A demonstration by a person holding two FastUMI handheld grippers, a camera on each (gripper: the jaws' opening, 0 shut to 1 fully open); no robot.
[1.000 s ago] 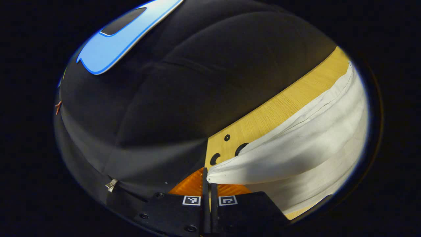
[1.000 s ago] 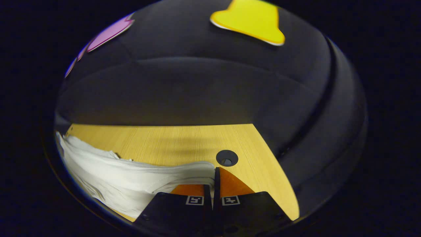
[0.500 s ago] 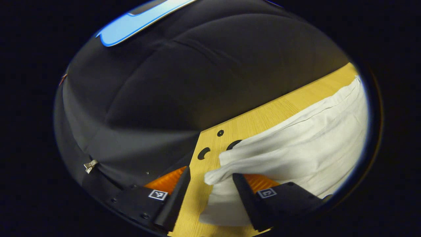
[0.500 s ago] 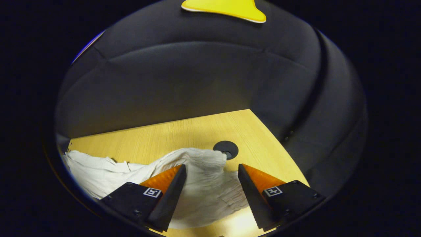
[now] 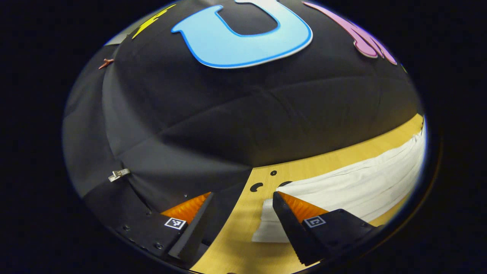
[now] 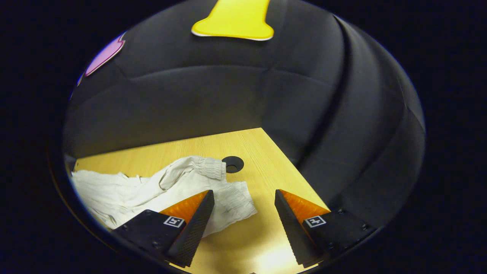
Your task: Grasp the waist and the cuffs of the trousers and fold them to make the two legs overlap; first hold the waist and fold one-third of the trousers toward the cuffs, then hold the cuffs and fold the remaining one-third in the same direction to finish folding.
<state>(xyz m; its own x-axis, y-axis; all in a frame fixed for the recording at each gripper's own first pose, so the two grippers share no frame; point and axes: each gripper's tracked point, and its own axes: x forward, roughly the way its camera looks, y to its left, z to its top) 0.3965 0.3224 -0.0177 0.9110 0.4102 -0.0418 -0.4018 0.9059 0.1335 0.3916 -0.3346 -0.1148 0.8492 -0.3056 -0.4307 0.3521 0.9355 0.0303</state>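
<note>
Unmarked white trousers (image 6: 167,190) flat on wooden table (image 6: 262,171)

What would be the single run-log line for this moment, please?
left gripper: open, holding nothing | right gripper: open, holding nothing | trousers: white, lying on table

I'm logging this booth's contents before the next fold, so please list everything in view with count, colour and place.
White fabric trousers: one, white, lying rumpled on the table, elastic gathered end near the round hole.
Light wooden table: one, yellow-tan, under the trousers.
Round black grommet hole: one, black, in the tabletop beside the trousers' gathered end.
Small dark cut-outs: a few, dark, in the tabletop near the trousers' other end.
Left gripper: one, open, above the table edge.
Right gripper: one, open, beside the trousers.
</note>
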